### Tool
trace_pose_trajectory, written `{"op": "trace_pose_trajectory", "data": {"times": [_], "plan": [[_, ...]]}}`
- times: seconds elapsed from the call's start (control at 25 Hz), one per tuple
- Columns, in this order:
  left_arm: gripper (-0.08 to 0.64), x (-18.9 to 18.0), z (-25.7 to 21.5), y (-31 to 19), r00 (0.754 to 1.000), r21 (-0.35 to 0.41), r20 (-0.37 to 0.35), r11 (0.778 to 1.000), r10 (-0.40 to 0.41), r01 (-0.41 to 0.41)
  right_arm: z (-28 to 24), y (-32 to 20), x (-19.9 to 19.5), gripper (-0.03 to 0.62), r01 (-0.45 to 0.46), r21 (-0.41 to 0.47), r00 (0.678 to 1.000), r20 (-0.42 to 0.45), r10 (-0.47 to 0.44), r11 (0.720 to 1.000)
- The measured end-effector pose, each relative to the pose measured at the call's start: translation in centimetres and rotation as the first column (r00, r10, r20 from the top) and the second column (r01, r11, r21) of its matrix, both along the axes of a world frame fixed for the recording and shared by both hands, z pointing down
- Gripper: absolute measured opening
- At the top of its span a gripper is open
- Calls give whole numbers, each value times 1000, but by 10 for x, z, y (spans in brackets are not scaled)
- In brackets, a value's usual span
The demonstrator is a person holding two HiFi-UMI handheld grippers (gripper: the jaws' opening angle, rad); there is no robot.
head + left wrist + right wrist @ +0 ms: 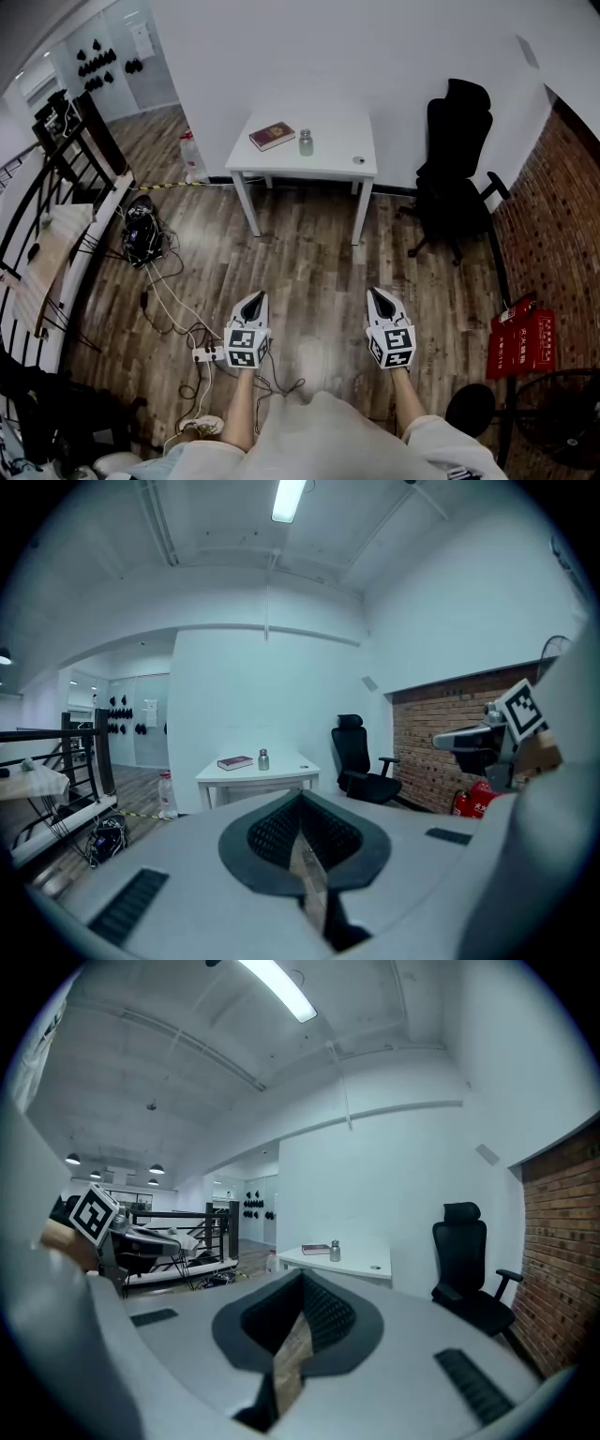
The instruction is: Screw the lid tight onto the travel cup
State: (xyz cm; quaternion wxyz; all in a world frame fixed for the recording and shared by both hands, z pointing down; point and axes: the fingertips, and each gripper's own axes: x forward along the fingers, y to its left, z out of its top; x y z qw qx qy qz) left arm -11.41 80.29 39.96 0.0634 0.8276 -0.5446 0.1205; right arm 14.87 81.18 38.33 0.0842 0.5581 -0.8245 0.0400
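— While I stand well back from the tabletop (328, 155), my left claw (251, 309) and right claw (382, 305) are both pressed together, pinching nothing.
— And the travel cup (306, 142)?
— Upright around the tabletop's middle, a red book (272, 137) just beside it toward the left edge. A small round thing (359, 160) lies near the front right corner.

Left gripper (253, 302) and right gripper (379, 299) are side by side, well short of the worktop (330, 161), both aimed at it and tilted slightly down. All jaws are together with nothing between. 2 forearms extended.
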Motion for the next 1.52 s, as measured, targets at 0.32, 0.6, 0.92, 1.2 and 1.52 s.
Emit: {"op": "trace_pose_trajectory", "data": {"times": [0.32, 0.6, 0.92, 1.2, 1.52], "plan": [[8, 5, 12, -11, 1000, -15, 8, 1000, -3, 3, 16, -15, 3, 0, 4, -19, 1000, 4, -4, 1000], [8, 0, 19, -43, 1000, -28, 1, 1000, -7, 7, 21, -47, -7, 0, 22, -21, 1000, -4, -22, 1000], [8, -6, 36, -125, 999, -47, -28, 999, 16, -18, 28, -123, -11, 0, -15, -25, 1000, -28, 14, 1000], [8, -16, 24, -219, 998, -46, -34, 998, 51, -52, 19, -210, -24, 0, -36, -40, 999, -41, 34, 999], [8, -27, 14, -324, 994, -44, -36, 994, 99, -100, 14, -302, -44, 0, -57, -55, 998, -41, 55, 997]]}}
